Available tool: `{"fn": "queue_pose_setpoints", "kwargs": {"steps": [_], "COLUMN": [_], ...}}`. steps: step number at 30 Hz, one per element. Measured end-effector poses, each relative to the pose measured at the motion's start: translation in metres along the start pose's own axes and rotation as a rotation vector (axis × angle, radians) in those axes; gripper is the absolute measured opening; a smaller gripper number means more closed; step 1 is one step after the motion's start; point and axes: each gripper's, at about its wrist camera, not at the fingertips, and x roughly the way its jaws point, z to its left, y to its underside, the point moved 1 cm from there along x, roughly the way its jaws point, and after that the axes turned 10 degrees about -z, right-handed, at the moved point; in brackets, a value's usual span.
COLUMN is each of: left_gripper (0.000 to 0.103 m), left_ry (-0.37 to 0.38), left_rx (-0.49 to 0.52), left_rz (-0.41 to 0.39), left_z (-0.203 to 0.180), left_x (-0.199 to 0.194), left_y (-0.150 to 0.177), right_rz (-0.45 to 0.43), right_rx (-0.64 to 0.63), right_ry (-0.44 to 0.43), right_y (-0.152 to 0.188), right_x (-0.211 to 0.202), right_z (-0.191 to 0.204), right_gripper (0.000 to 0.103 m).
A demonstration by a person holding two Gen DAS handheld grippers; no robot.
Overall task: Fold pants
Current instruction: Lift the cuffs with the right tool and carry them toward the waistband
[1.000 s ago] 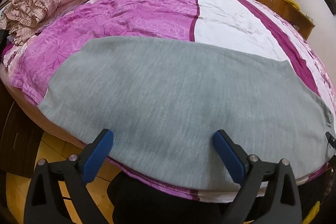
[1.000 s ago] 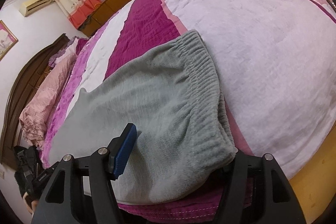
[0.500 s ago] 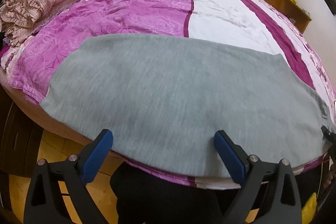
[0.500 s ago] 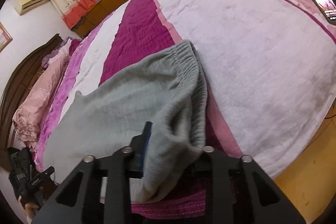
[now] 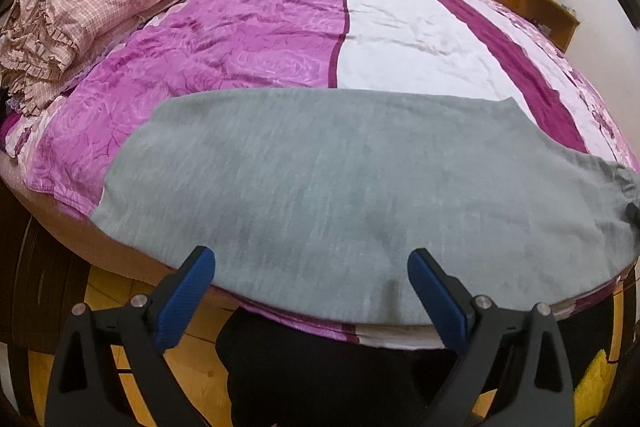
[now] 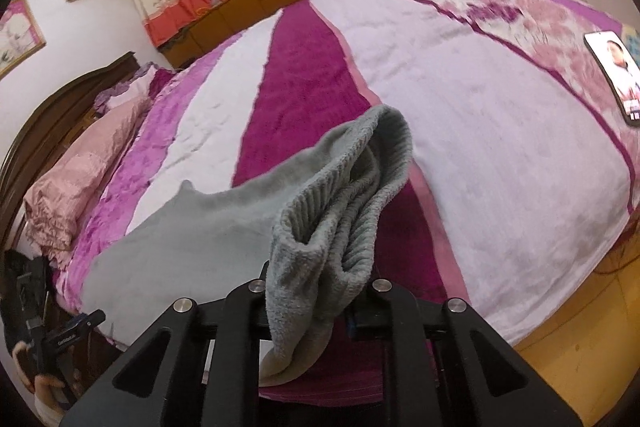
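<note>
My soft grey fleece pants (image 5: 340, 187) lie flat across the near edge of the bed, on a satiny purple, white and magenta striped bedspread (image 5: 260, 27). My right gripper (image 6: 310, 303) is closing, its jaws pinching the ribbed elastic waistband (image 6: 340, 211), which stands up bunched and folded off the cover. My left gripper (image 5: 312, 291) has its blue ridged pads (image 5: 188, 291) spread wide at the pants' near hem, gripping nothing. A crumpled pink checked quilt (image 5: 88, 11) lies beyond
</note>
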Motion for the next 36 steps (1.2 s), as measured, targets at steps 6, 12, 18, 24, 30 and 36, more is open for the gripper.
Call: {"fn": "queue_pose_setpoints", "kwargs": {"steps": [6,12,18,24,30,36], "left_gripper": [0.099,0.099,0.099,0.099,0.099,0.099], "left_ry": [0.007,0.015,0.028,0.033,0.032,0.018], "left_rx": [0.006,0.002,0.005,0.012,0.013,0.024], "left_rz": [-0.005,-0.004,-0.008,-0.016,-0.027,-0.038], "left_z": [0.000,0.000,0.000,0.000,0.004,0.010], "left_x": [-0.004,-0.006,-0.009,-0.012,-0.014,-0.018], "left_y": [-0.002,-0.001,-0.002,-0.003,-0.004,-0.006], "right_rz": [-0.018,-0.034,-0.034,-0.024,-0.017,0.002], "right_rx": [-0.063,-0.123,-0.171,-0.215,-0.269,-0.315], "right_ry": [-0.042,-0.070,-0.108,-0.161,-0.209,-0.257], "right_y": [-0.007,-0.012,-0.015,-0.019,-0.020,-0.016], "right_x": [-0.006,-0.010,-0.011,-0.011,-0.009,-0.003], "right_z": [0.024,0.048,0.070,0.096,0.128,0.161], "right_gripper": [0.010,0.009,0.009,0.009,0.009,0.009]}}
